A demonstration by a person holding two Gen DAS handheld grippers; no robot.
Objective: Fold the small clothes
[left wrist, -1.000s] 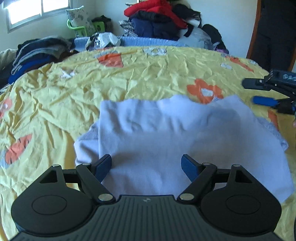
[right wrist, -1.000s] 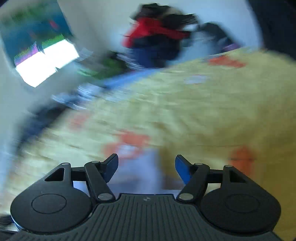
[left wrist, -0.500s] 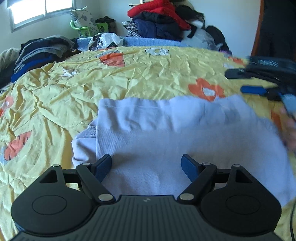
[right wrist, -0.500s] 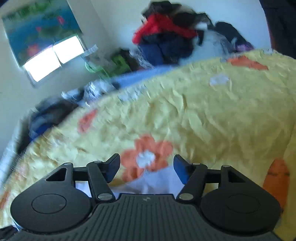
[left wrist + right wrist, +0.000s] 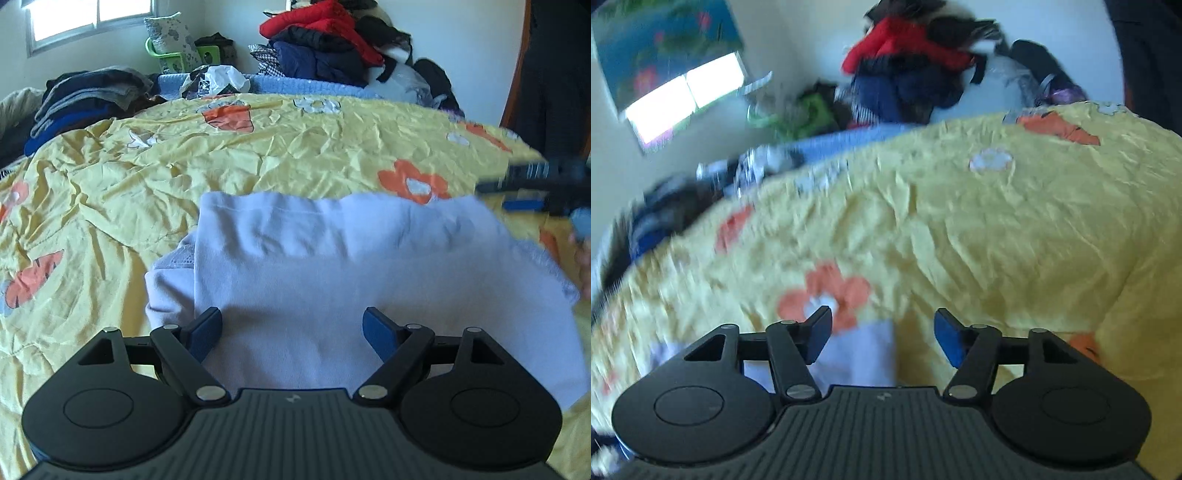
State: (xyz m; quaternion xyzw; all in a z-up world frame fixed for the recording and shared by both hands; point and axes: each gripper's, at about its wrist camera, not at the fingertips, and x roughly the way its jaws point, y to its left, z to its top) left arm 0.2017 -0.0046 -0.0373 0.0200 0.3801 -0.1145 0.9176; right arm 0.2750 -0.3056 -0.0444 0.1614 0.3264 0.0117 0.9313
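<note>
your pale lilac knit garment lies flat on the yellow bedspread with orange flowers, already doubled over, with a lower layer peeking out at its left and right edges. your left tool hovers over the near part of the cloth with its blue pads spread wide and nothing between them, likely waiting while the other side gets set. your right tool sits over the garment's far right corner, its jaws apart and just now narrowing, the cloth under the gap but not pinched. that placement suggests you mean to take this corner for the next fold. from the left wrist view, the right tool shows only as a blur at the garment's right edge.
</note>
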